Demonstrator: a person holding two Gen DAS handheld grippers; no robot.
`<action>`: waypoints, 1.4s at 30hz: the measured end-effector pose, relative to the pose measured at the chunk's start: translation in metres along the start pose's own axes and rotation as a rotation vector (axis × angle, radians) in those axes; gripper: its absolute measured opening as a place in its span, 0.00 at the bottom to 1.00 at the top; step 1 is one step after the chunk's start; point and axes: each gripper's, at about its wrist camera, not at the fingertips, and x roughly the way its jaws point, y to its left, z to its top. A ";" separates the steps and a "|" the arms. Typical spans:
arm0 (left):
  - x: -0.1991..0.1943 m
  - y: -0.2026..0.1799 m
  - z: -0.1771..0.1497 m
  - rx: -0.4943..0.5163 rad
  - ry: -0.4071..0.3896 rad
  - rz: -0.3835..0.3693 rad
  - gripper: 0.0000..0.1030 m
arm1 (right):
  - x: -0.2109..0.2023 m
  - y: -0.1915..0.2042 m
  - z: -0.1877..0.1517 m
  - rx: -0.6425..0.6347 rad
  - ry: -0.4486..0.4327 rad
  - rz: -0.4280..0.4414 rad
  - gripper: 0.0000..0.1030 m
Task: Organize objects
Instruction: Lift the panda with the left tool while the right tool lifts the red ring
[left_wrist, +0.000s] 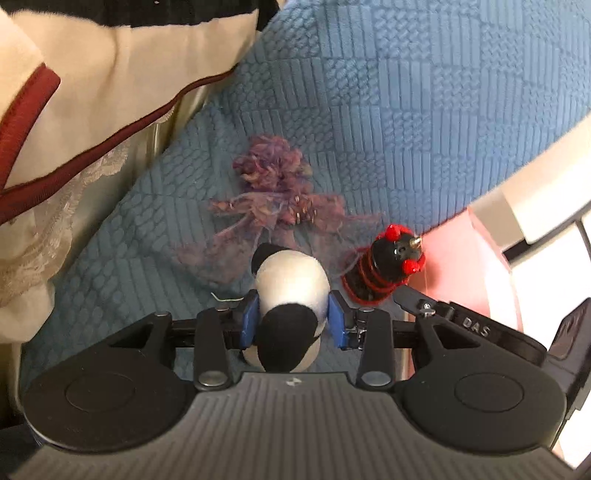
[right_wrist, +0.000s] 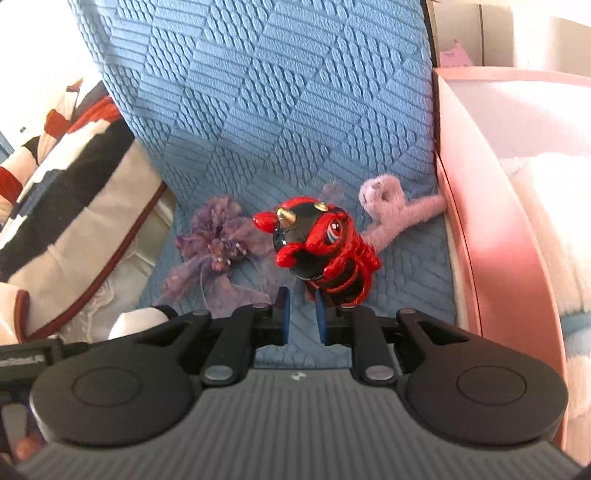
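while clamped from both sides by the blue pads (left_wrist: 249, 319), fills the left gripper (left_wrist: 291, 314) in the left wrist view: panda plush (left_wrist: 291, 280), white body, black ear forward, black patch toward the camera. fingers partly closed and pinching that plush, lifted clear of the blue textured cover (left_wrist: 406, 110) below. just beyond the panda, flat on the cover, a purple frayed bow (left_wrist: 275, 192) with small beads at its middle. to the right of the panda, upright on the cover near its edge, a red and black horned figure (left_wrist: 388, 262). behind the figure, a pink box (left_wrist: 491, 266). upper left, a cream cushion (left_wrist: 110, 74) with dark red piping, lace beneath it.

in the right wrist view, right gripper (right_wrist: 302, 317) angled down at the same cover. fingers drawn close, only a narrow slit left, blue fabric visible through it and nothing caught there. horned figure directly ahead, upright, its coiled red base just beside the tip of the right-hand pad; cannot tell whether touching. purple bow to the figure's left, near but apart. behind the figure on the right, a lilac fuzzy toy (right_wrist: 391, 210), lying against the pink box wall. inside the box, pale fluffy fabric (right_wrist: 546, 206). lower left, a sliver of the panda's white and black. striped cushion along the left edge.
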 end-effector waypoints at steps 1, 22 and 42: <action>0.003 0.002 0.003 -0.008 -0.004 -0.003 0.44 | 0.000 0.000 0.002 -0.003 -0.011 0.005 0.19; 0.026 -0.006 0.027 0.038 0.022 0.076 0.71 | 0.044 0.011 0.026 -0.057 -0.011 -0.121 0.61; 0.032 -0.012 0.016 0.019 0.021 0.137 0.72 | -0.013 0.021 -0.028 -0.098 0.007 -0.127 0.60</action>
